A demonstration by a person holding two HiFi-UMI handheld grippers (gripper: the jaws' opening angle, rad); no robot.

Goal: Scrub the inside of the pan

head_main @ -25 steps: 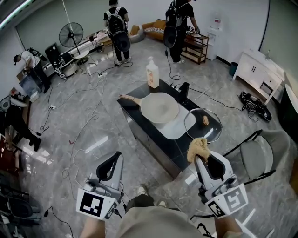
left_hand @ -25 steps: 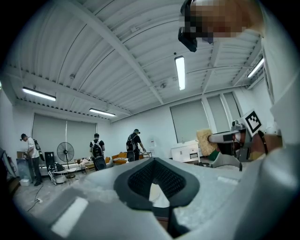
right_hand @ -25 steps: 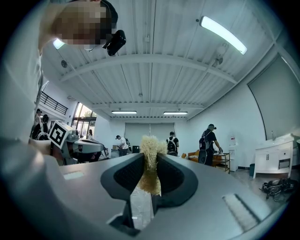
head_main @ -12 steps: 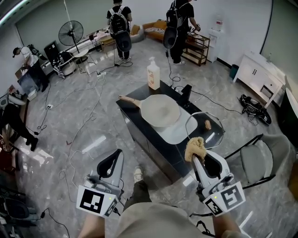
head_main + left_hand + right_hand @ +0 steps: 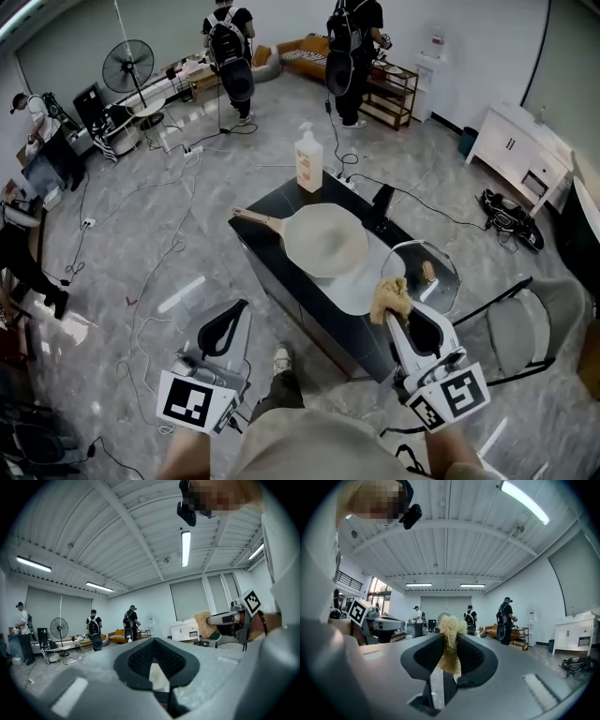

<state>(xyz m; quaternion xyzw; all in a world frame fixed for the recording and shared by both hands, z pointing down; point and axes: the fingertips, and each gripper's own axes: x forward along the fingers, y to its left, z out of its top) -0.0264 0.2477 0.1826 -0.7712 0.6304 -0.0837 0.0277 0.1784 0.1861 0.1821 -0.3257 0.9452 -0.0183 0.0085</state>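
**Scrubber clamped, pan sits apart on black surface**

A round, pale grey frying pan with a wooden handle (image 5: 325,240) lies on a light mat (image 5: 360,284) atop a glossy black surface (image 5: 272,261), its inside a plain matte grey. Just beside it rests a domed glass lid (image 5: 441,292) with a small wooden knob. A white pump bottle with an orange label (image 5: 308,161) stands at the far end, its print too small to read. The right gripper (image 5: 395,314) is clenched on a tan, fibrous tuft of scrubber (image 5: 392,296), held near the front edge of the surface and apart from the pan. The left gripper (image 5: 229,321) hangs off to the side, jaws pressed together on nothing. Both grippers carry black-and-white square markers.
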